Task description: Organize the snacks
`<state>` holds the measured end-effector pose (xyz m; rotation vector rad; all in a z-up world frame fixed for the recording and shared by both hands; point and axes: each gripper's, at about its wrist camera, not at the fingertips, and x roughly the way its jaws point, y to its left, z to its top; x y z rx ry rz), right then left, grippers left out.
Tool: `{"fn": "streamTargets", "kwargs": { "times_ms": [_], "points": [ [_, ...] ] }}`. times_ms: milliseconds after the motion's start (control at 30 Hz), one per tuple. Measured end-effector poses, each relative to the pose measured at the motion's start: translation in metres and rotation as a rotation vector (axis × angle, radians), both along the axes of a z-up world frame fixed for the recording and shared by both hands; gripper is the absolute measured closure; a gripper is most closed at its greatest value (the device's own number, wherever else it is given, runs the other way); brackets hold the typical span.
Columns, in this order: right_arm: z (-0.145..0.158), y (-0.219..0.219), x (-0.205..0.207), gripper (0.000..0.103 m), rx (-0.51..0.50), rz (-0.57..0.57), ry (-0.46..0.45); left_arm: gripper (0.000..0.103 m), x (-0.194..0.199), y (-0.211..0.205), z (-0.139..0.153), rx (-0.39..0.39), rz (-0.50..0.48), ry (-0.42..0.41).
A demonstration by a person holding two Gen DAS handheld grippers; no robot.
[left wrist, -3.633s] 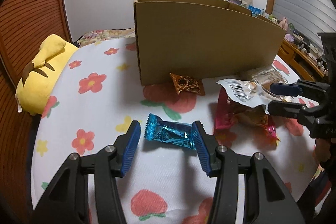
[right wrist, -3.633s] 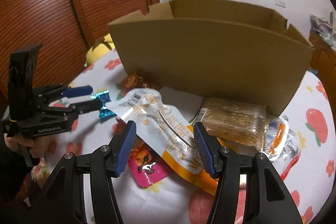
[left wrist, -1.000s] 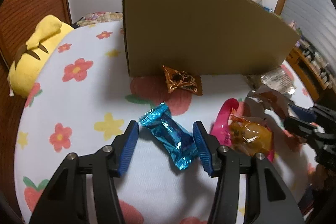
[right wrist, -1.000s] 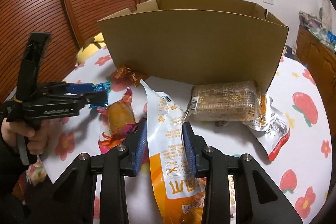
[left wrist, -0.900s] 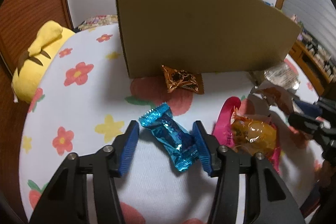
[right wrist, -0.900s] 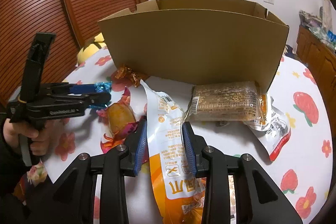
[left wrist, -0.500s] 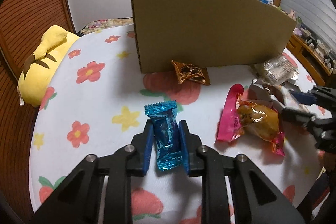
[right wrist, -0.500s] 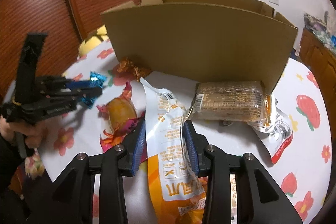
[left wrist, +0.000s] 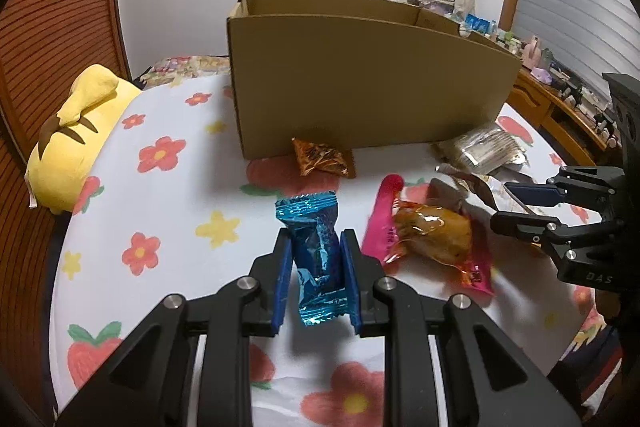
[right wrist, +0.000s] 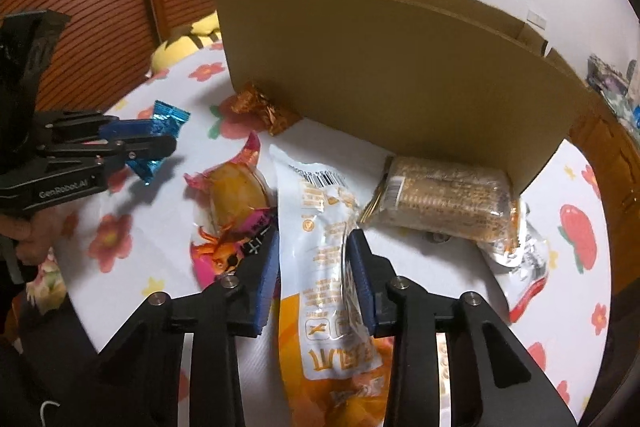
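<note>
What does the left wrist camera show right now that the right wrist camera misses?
Left only: shelves of clutter by the blinds. Right only: the orange-and-white pouch's printed face in the right tongs, and a red-edged wrapper. Both: the cardboard box, the blue candy in the left tongs, the pink bun packet.

The cardboard box (left wrist: 372, 83) hides its own inside; the orange-white pouch (right wrist: 328, 267) runs off the bottom edge.

I see dim, warm indoor light, soft shadows under the wrappers (left wrist: 316, 259), and heavy fisheye bending with dark corners.
</note>
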<state>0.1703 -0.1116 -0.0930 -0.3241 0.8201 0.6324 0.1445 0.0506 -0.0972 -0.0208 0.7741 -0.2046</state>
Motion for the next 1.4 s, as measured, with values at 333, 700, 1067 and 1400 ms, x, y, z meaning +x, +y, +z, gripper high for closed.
{"fn": "streamTargets", "kwargs": {
  "times_ms": [333, 700, 1067, 1400],
  "points": [
    [0.013, -0.006, -0.006, 0.07, 0.035, -0.013, -0.035, 0.081, -0.008, -0.005, 0.016, -0.003, -0.017, -0.038],
    [0.028, -0.008, -0.017, 0.07, 0.083, 0.001, -0.096, 0.081, -0.009, -0.009, 0.032, -0.007, -0.025, -0.075],
    [0.038, -0.017, -0.025, 0.069, 0.138, -0.007, -0.143, 0.081, -0.012, -0.017, 0.048, -0.007, -0.044, -0.107],
    [0.077, -0.022, -0.029, 0.069, 0.174, 0.0, -0.236, 0.081, 0.001, -0.025, 0.089, -0.013, -0.067, -0.183]
  ]
}}
